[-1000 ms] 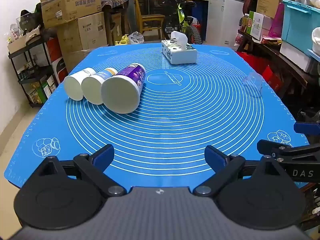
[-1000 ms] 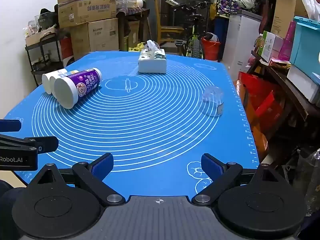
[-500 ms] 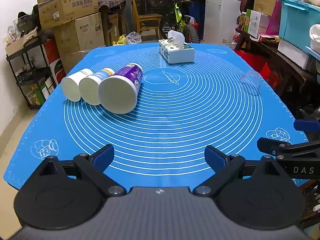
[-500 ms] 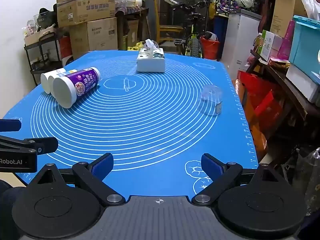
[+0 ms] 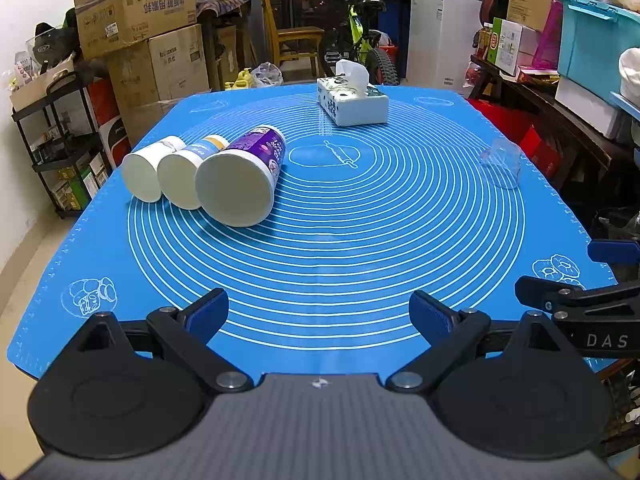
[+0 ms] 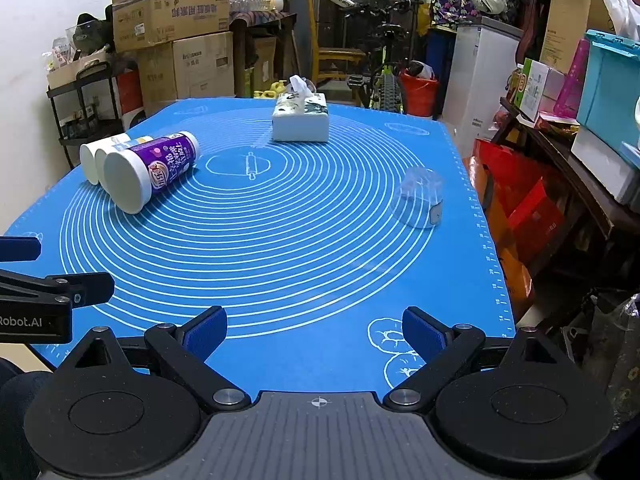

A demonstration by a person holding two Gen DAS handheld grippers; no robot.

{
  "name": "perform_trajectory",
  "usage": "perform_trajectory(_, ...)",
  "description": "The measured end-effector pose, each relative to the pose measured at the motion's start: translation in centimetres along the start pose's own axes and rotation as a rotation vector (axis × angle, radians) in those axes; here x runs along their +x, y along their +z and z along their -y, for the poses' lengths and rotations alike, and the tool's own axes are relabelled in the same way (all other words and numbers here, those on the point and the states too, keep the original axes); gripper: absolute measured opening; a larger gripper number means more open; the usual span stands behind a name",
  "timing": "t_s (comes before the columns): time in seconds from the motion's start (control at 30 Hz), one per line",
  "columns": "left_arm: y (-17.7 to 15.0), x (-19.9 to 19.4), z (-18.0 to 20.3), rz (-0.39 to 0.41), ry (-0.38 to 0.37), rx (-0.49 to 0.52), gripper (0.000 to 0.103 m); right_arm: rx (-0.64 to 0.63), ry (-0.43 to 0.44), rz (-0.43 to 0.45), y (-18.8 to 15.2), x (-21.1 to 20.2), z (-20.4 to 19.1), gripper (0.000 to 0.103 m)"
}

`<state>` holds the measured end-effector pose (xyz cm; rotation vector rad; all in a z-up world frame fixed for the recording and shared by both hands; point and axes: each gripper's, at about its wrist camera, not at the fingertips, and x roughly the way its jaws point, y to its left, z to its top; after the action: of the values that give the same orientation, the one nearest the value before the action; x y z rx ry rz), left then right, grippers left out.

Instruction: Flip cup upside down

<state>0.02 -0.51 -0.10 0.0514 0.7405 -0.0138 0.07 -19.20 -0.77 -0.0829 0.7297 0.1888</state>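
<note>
The clear plastic cup [image 6: 418,202] sits on the right side of the blue mat [image 6: 280,240], wide rim down by the looks of it — can't tell if anything's in it. It's well ahead of the right gripper [image 6: 314,330], a bit right of its spread fingers, which hold nothing. The left gripper [image 5: 318,314] is spread wide too, level at the near edge. Three canisters [image 5: 236,176] lie on their sides at left, a tissue box [image 5: 352,100] far back.

Home storage room; stacked cardboard boxes [image 5: 134,12], bicycle [image 5: 356,36] (parked behind), plastic bins [image 5: 596,40]
</note>
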Motion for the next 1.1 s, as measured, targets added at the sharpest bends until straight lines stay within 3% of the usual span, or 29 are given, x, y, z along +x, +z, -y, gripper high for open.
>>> perform_trajectory(1.1,0.06,-0.17,-0.15,0.003,0.005,0.006,0.096,0.001,-0.007,0.003,0.16,-0.28,-0.67,0.095)
